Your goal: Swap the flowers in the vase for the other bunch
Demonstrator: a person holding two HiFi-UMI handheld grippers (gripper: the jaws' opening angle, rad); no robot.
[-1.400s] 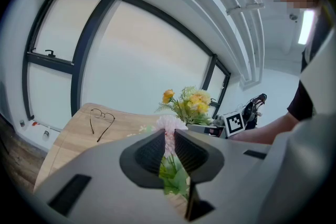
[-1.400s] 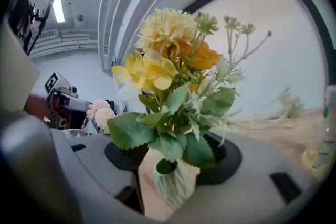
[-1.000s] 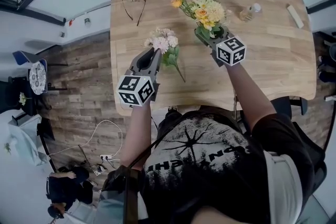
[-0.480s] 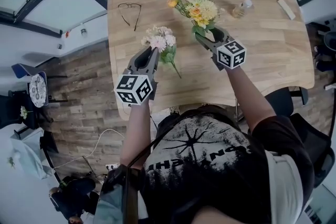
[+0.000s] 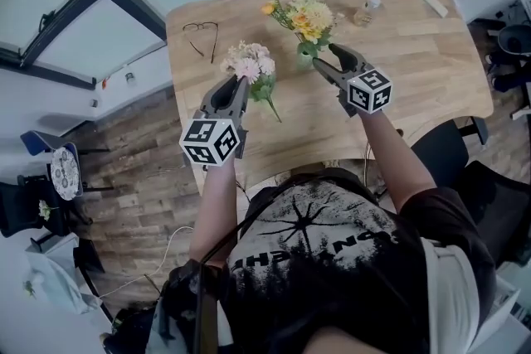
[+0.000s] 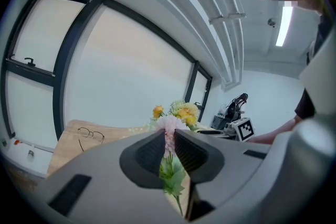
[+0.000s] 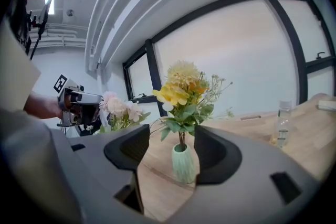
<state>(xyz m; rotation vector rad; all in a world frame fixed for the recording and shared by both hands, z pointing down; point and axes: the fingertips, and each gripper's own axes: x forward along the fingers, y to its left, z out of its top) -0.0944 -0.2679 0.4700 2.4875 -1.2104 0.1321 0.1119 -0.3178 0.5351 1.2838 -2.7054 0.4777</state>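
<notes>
My left gripper (image 5: 239, 82) is shut on the stems of a pink bunch (image 5: 251, 62), held above the wooden table (image 5: 415, 79) with its green stems hanging below. In the left gripper view the pink bunch (image 6: 169, 124) is pinched between the pads of that gripper (image 6: 169, 145). A small green vase (image 5: 305, 54) with the yellow bunch (image 5: 303, 14) stands upright on the table. My right gripper (image 5: 326, 56) is open just right of the vase. In the right gripper view the vase (image 7: 181, 163) stands a little ahead of the spread jaws of that gripper (image 7: 172, 139), untouched.
A pair of glasses (image 5: 203, 36) lies at the table's far left. A small clear bottle (image 5: 367, 11) and a pale block (image 5: 431, 0) sit at the far right. The table's near edge runs just below both grippers.
My right gripper has drawn back to the right, away from the vase it stood close against. The left gripper has lifted the pink bunch slightly.
</notes>
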